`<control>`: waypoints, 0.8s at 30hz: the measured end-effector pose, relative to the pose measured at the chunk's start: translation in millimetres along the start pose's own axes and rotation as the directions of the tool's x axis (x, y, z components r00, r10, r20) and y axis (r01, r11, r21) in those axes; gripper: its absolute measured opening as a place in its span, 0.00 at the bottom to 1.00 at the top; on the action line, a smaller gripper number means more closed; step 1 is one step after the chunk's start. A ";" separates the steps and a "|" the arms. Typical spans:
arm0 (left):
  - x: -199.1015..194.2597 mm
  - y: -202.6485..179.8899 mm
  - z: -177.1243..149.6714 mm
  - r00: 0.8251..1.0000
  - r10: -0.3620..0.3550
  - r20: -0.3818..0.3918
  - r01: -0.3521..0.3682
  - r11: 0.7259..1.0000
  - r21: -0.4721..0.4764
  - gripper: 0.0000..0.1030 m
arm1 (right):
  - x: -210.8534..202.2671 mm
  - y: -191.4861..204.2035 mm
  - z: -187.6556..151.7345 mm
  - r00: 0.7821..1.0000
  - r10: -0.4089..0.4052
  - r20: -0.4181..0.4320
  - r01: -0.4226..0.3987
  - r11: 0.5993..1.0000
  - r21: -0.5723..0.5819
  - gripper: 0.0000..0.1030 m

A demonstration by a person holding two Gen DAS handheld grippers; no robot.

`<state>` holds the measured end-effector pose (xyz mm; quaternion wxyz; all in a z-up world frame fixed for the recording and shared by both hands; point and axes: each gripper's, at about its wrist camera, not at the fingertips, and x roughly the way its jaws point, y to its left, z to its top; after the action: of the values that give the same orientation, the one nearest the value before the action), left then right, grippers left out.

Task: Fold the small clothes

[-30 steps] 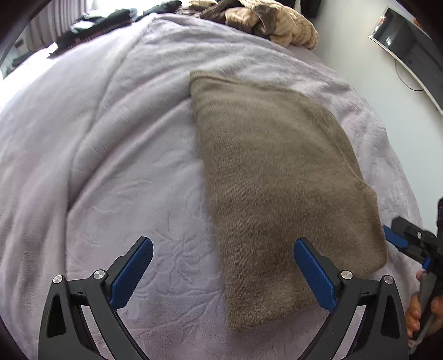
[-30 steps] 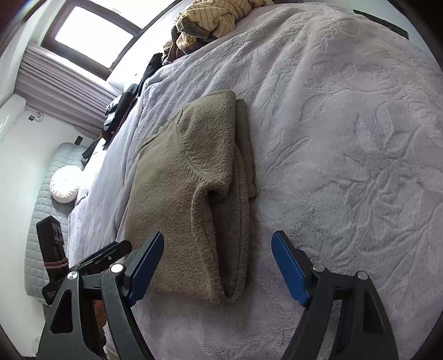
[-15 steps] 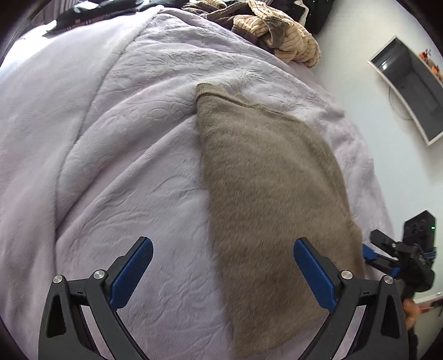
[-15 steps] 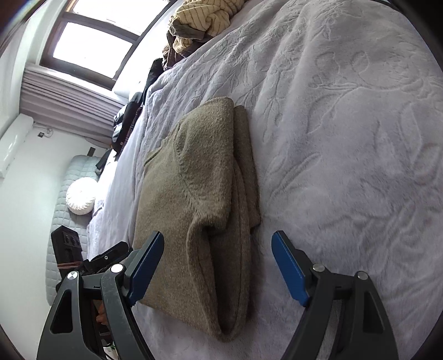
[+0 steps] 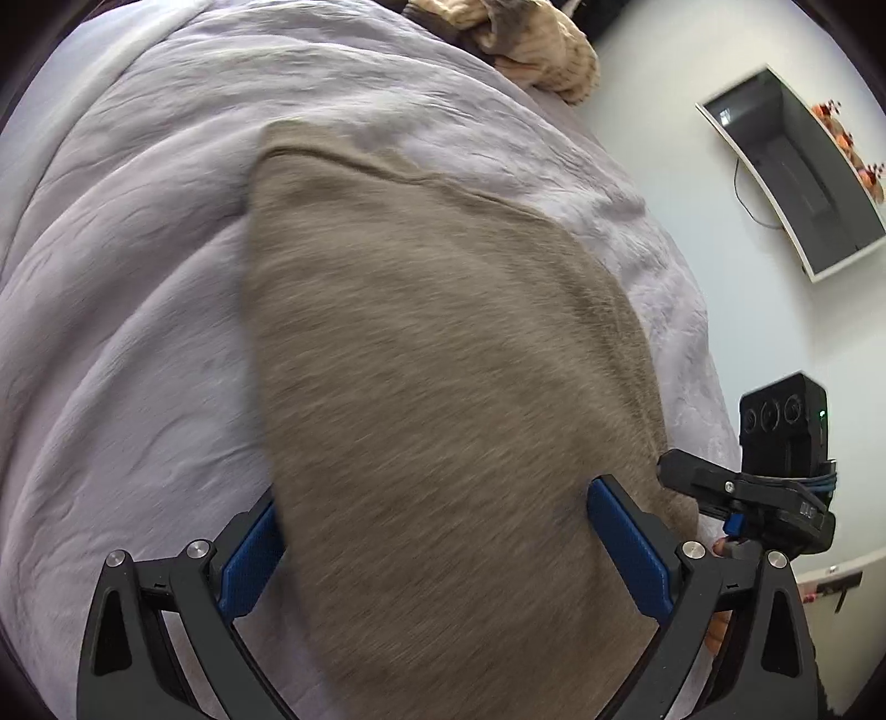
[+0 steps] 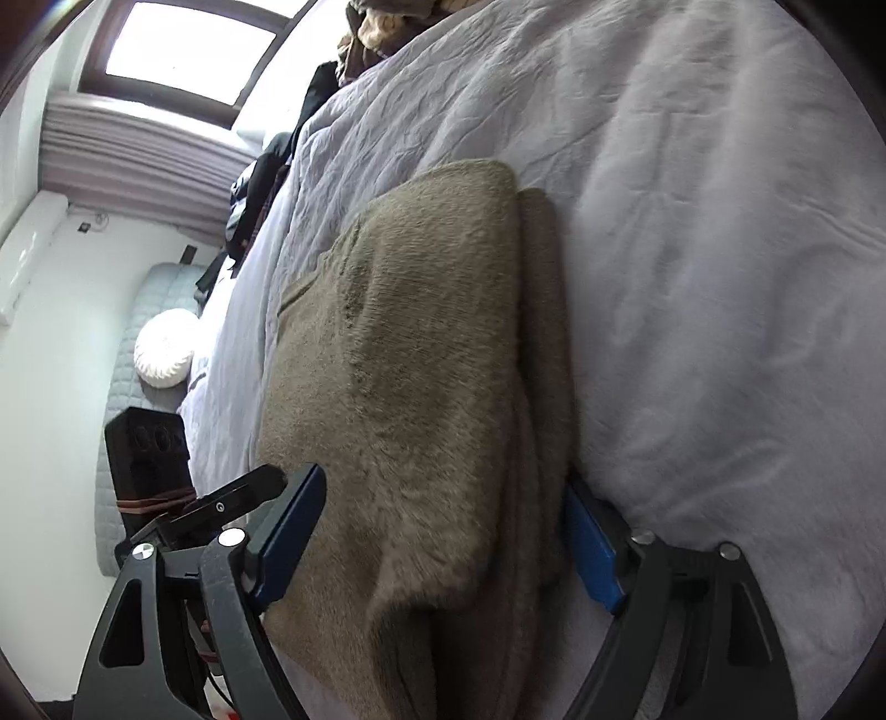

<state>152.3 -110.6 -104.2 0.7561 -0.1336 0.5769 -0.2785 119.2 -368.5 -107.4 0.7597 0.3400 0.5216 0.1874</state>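
A folded olive-brown knit sweater (image 5: 443,360) lies on the lilac blanket (image 5: 122,277). My left gripper (image 5: 443,548) is open, its blue pads on either side of the sweater's near end. My right gripper (image 6: 443,548) is open too and straddles the sweater's (image 6: 432,360) other near corner, where the folded layers show. One right pad (image 6: 590,554) sits low against the blanket (image 6: 692,249). The right gripper also shows at the right edge of the left wrist view (image 5: 714,487). The left gripper shows at the left edge of the right wrist view (image 6: 238,498).
A heap of tan and striped clothes (image 5: 531,50) lies at the far end of the bed. A wall screen (image 5: 797,171) hangs to the right. A window (image 6: 183,50), dark clothes (image 6: 266,183) and a round white cushion (image 6: 166,354) are on the far side.
Both grippers have moved forward and down onto the sweater's near edge, so the cloth now lies between their open jaws. The sweater itself has not moved.
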 end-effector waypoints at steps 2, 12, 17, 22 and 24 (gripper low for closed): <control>6.1 -4.0 3.3 1.000 0.026 -0.001 -0.026 1.000 0.004 0.99 | 2.5 2.2 3.8 0.997 0.070 0.005 -0.070 0.997 -0.013 0.85; 21.3 11.2 5.5 0.999 -0.038 -0.014 0.038 0.999 -0.002 0.99 | 36.8 -2.5 12.3 0.995 0.073 -0.066 -0.074 0.997 -0.025 0.84; 8.4 2.3 2.2 1.000 0.008 0.030 -0.008 1.000 0.008 0.75 | 31.5 14.6 9.0 0.997 0.022 -0.070 -0.025 0.999 -0.041 0.45; -23.8 -1.5 -0.2 0.997 -0.049 0.059 0.048 0.999 0.023 0.51 | 6.6 29.5 -0.8 0.992 0.126 -0.022 -0.126 0.992 -0.010 0.36; -37.7 -7.0 -5.0 0.997 -0.050 0.062 0.047 0.998 0.049 0.51 | 0.2 41.4 -7.7 0.987 0.159 -0.015 -0.159 0.987 -0.008 0.37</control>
<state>139.0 -94.0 -71.9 0.7702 -0.1381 0.5423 -0.3061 115.1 -337.0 -79.7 0.7403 0.3754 0.4974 0.2522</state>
